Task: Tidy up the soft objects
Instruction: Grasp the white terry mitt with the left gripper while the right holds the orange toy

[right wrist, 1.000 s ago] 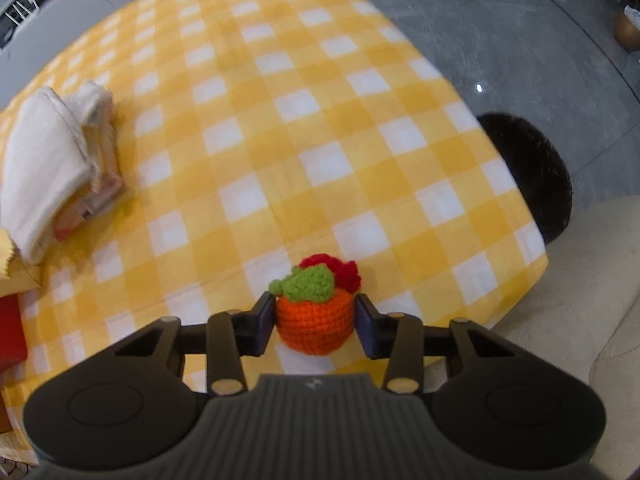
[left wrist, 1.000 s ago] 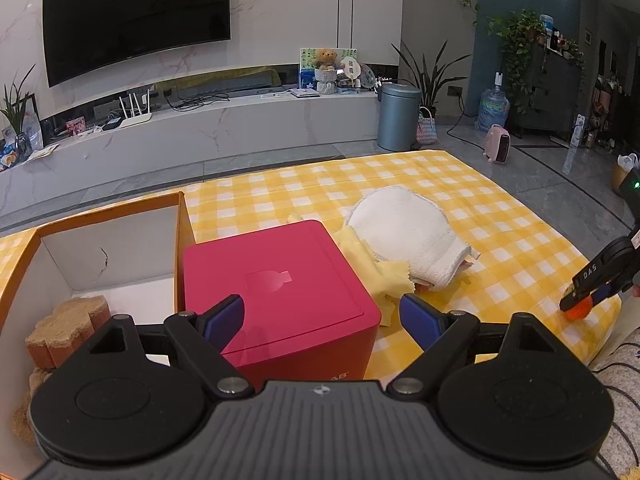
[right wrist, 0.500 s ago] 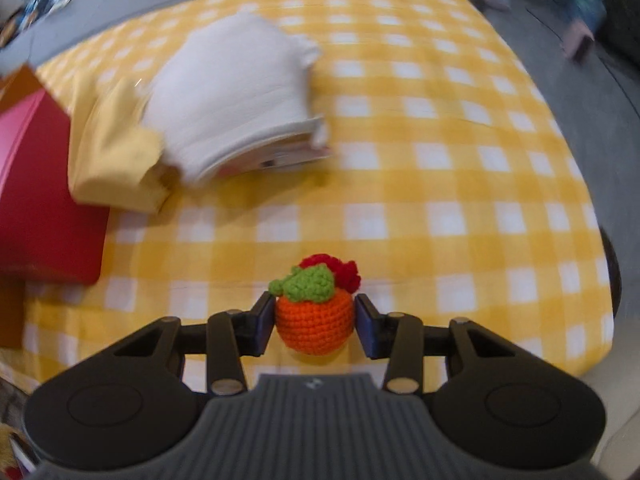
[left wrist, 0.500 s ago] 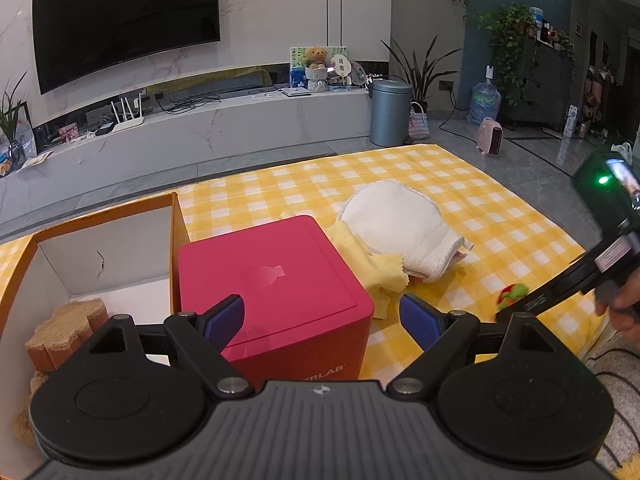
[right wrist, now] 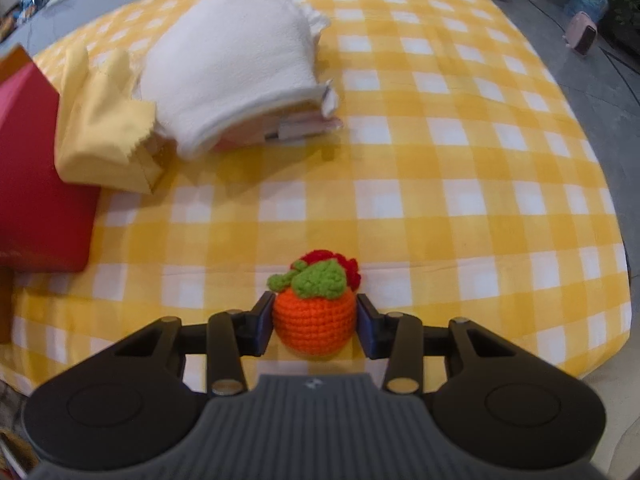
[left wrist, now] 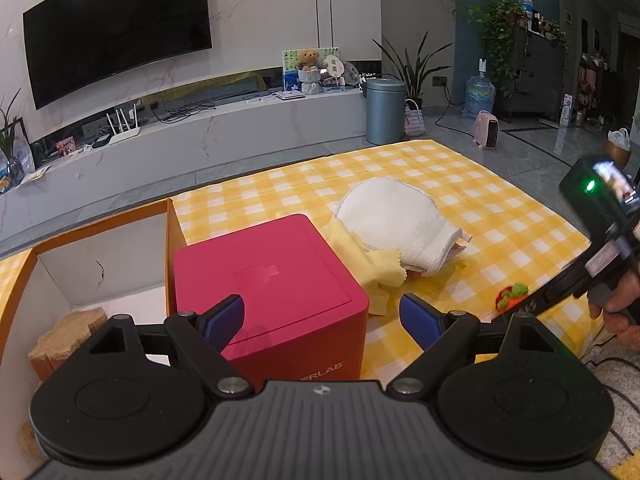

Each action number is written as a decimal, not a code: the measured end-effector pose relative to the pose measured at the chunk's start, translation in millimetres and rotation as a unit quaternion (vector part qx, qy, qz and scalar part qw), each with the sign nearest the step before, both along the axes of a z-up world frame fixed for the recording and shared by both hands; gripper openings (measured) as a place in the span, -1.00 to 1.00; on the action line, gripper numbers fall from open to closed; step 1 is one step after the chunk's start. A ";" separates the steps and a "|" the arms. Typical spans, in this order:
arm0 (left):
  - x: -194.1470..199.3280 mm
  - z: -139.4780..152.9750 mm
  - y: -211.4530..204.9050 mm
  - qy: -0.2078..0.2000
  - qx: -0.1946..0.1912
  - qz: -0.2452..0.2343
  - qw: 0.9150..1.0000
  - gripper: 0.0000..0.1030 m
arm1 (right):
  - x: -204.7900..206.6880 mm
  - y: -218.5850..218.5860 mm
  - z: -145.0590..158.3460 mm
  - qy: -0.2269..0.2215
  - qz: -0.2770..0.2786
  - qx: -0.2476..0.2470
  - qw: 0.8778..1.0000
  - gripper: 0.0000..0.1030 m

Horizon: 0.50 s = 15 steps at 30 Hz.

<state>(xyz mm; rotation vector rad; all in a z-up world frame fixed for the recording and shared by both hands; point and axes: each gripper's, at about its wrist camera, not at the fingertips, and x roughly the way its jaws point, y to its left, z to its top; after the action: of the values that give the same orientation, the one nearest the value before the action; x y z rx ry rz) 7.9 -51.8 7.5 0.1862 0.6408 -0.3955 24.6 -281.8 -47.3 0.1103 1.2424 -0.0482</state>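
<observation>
one crocheted orange toy (right wrist: pixel 314 322). one white towel (right wrist: pixel 232 76). one yellow cloth (right wrist: pixel 104 140). one red box (left wrist: pixel 272 292). one open cardboard box (left wrist: pixel 100 256) holding tan sponge-like pieces (left wrist: pixel 66 336), count unclear. one checked tablecloth (right wrist: pixel 440 184). two grippers: left gripper (left wrist: pixel 322 318), right gripper (right wrist: pixel 315 326). background: one television (left wrist: pixel 116 28), one bin (left wrist: pixel 386 110), one teddy bear (left wrist: pixel 308 58).

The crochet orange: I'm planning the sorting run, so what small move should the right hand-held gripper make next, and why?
Probably carry it on toward the open cardboard box. The right hand-held gripper is shut on the crochet orange, clear of the checked cloth. The box, beyond the red box, already holds a tan soft item, and the left hand-held gripper is open and empty.
</observation>
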 end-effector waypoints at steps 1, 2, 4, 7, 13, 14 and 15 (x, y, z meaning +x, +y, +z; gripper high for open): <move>-0.5 0.3 0.1 -0.001 -0.001 -0.002 1.000 0.99 | -2.3 -1.2 7.6 -0.010 -0.004 0.011 1.000 -0.19; -1.0 0.7 0.2 -0.002 -0.001 -0.004 1.000 0.99 | -4.1 -2.7 16.4 -0.023 -0.007 0.020 1.000 -0.19; -2.1 1.5 0.8 -0.007 -0.005 -0.008 1.000 0.99 | -7.5 -3.8 38.3 -0.056 -0.011 0.032 0.998 -0.19; -7.0 1.6 1.1 -0.022 -0.020 -0.024 0.999 0.99 | -10.8 -8.7 72.1 -0.108 -0.021 0.074 0.991 -0.19; -16.0 4.3 -7.0 -0.052 -0.014 -0.046 0.997 0.99 | -3.1 -19.5 122.0 -0.198 -0.067 0.154 0.966 -0.19; -17.3 5.3 -9.7 -0.056 -0.007 -0.046 0.997 0.99 | -5.7 -22.9 127.5 -0.218 -0.088 0.154 0.960 -0.19; -18.6 6.6 -11.3 -0.059 -0.004 -0.045 0.997 0.99 | -8.9 -25.1 131.1 -0.235 -0.106 0.144 0.955 -0.19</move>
<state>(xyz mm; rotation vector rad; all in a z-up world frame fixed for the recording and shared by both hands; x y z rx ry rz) -10.6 -63.2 14.1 0.2303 0.5153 -0.4699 15.7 -306.8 83.8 0.4823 0.7505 -0.0249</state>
